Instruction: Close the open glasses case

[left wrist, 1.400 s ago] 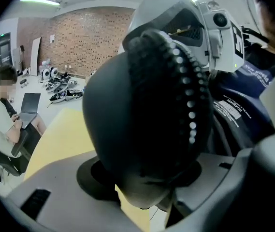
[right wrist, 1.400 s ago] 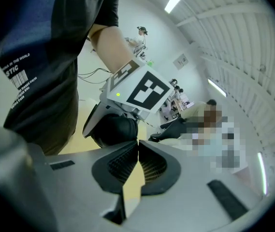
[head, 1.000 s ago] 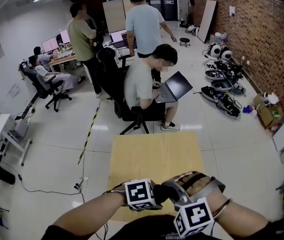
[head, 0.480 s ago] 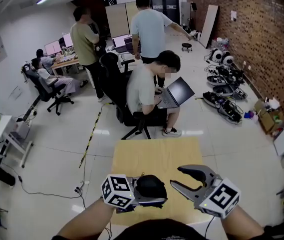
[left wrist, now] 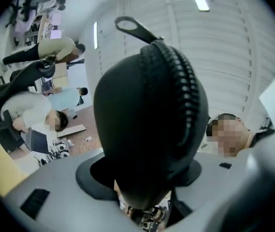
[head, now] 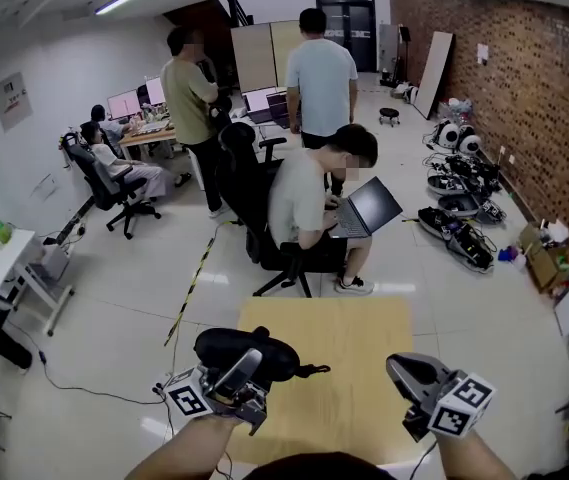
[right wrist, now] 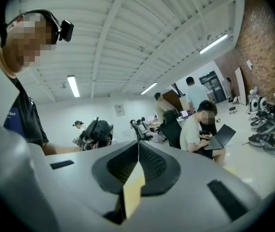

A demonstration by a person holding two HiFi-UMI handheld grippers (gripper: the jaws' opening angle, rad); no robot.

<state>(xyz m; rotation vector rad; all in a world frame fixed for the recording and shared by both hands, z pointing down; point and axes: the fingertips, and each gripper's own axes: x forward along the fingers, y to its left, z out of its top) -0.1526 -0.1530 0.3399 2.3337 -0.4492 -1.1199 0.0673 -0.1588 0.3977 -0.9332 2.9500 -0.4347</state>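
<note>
So the left gripper (head: 236, 376) is clamped on the glasses case (head: 264, 353) and has it up in the air over the near left corner of the wooden table (head: 354, 318), not resting on anything. The right gripper (head: 411, 373) is off at the near right corner. Its jaws are closing, almost met, with nothing between them, so that hand is basically free.

The thing that matters for whatever comes next: the case sits to the left of the free gripper, well apart from it, with bare tabletop between them. Its long axis runs roughly along the line the left gripper points, and the end with the pull tab (left wrist: 132, 27) sticks out away from that gripper, pointing over toward the right one. So the right hand is the one that could reach the tab end, and the left just has to keep it steady.

The case itself is a black, rounded, pod-shaped thing, matte, looks like a soft shell. A chunky zipper (left wrist: 185, 91) runs up along its edge to the tab at the far tip. From where the left gripper view looks, the two halves seem to sit together and the zip looks run up, but that only shows one side of it, so I wouldn't swear it's fully shut all the way round.
</note>
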